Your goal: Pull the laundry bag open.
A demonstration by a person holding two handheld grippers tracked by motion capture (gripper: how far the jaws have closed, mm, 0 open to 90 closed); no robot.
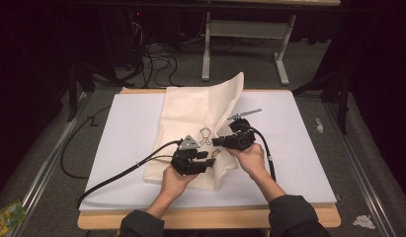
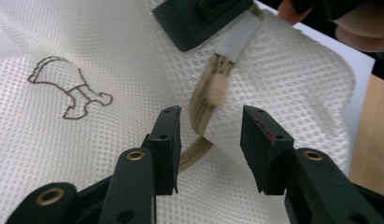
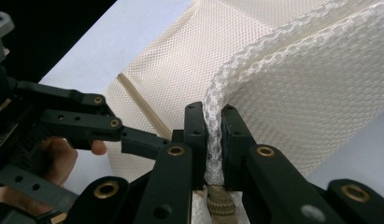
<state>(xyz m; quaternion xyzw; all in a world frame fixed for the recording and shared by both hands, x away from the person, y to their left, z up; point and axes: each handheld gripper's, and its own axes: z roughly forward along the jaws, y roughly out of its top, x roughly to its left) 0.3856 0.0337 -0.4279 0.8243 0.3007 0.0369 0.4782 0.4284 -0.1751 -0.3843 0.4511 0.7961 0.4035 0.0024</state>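
A cream mesh bag (image 1: 200, 113) with a small printed figure (image 2: 70, 91) lies on a white board (image 1: 299, 148). My left gripper (image 2: 210, 126) is open over the bag's near part. The beige zipper pull (image 2: 217, 86) and its zipper tape (image 2: 201, 116) lie between the two pads, which do not press on them. My right gripper (image 3: 213, 114) is shut on a folded edge of the mesh bag (image 3: 297, 93), close to the zipper's end. In the high view the left gripper (image 1: 210, 160) and the right gripper (image 1: 218, 141) meet tip to tip at the bag's near right corner.
The white board rests on a wooden table (image 1: 215, 217) whose edge shows along the front. Black cables (image 1: 116, 173) trail off the board to the left. A grey desk frame (image 1: 245, 29) stands beyond the table. A green packet (image 1: 8, 215) lies on the floor at left.
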